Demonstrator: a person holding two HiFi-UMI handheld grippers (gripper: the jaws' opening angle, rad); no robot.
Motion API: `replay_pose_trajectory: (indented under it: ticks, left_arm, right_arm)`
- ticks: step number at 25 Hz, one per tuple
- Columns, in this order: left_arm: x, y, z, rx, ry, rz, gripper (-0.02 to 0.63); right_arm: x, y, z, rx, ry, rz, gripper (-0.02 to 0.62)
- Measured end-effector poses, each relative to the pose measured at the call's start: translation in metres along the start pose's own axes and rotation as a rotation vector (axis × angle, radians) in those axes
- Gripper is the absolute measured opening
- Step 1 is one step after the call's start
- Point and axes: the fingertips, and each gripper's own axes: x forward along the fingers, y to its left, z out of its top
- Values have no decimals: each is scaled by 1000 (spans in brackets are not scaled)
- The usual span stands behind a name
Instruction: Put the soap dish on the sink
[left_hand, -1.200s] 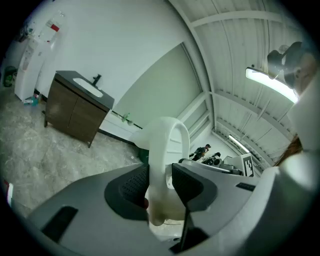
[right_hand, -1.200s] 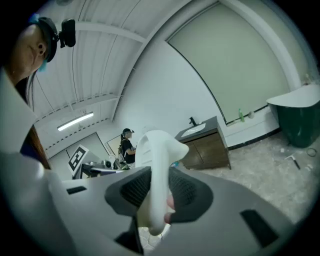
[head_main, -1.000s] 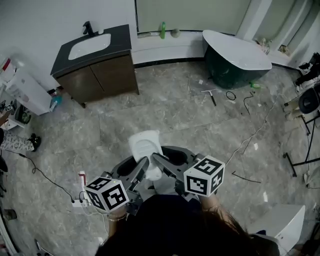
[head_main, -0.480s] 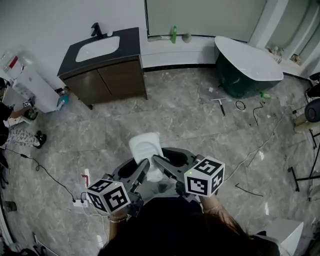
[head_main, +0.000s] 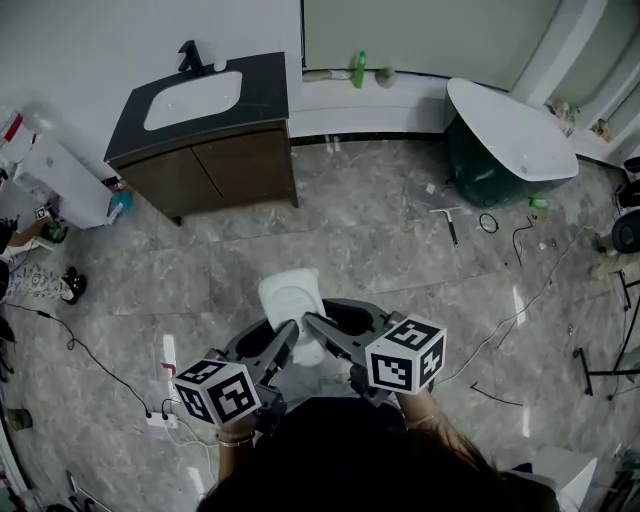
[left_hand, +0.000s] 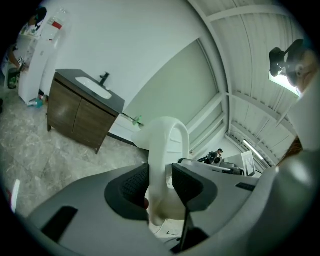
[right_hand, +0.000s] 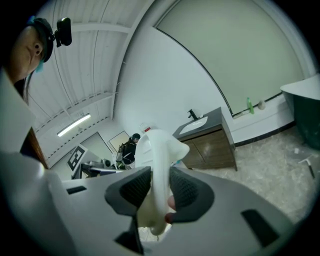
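I am gripping the white soap dish (head_main: 290, 293) with both tools at once. The left tool (head_main: 283, 345) is closing its dark ribbed pads (left_hand: 132, 182) on one side rim of the dish (left_hand: 167, 145), and the right tool (head_main: 325, 335) is pinching the opposite rim in the same way (in the right gripper view (right_hand: 160, 187) the pads are pressing on both faces of the rim). The two sets of jaws are converging toward each other in front of my body, and the dish (right_hand: 160, 150) is sticking out past their tips, hanging in the air over the grey marbled floor (head_main: 350, 230) and touching nothing else.

The sink (head_main: 195, 100) is sitting well apart from the dish, up toward the far left in the head view. It is a white basin sunk into the dark tabletop (head_main: 265, 95) of a brown wooden cabinet (head_main: 215, 165), with a black faucet (head_main: 190, 55) standing at the back edge of that tabletop, against the wall. To the right of the cabinet a white ledge (head_main: 330, 95) is carrying a green bottle (head_main: 359, 68), and farther right a bathtub (head_main: 510, 125) is standing on the floor.
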Motion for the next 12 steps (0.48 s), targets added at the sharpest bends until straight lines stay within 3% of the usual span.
replay_pose_trajectory:
  ticks: [12]
  left_arm:
    - [92,84,174,48,-4,-45,130]
  right_arm:
    - [126,-87,146,-33,-35,-43,120]
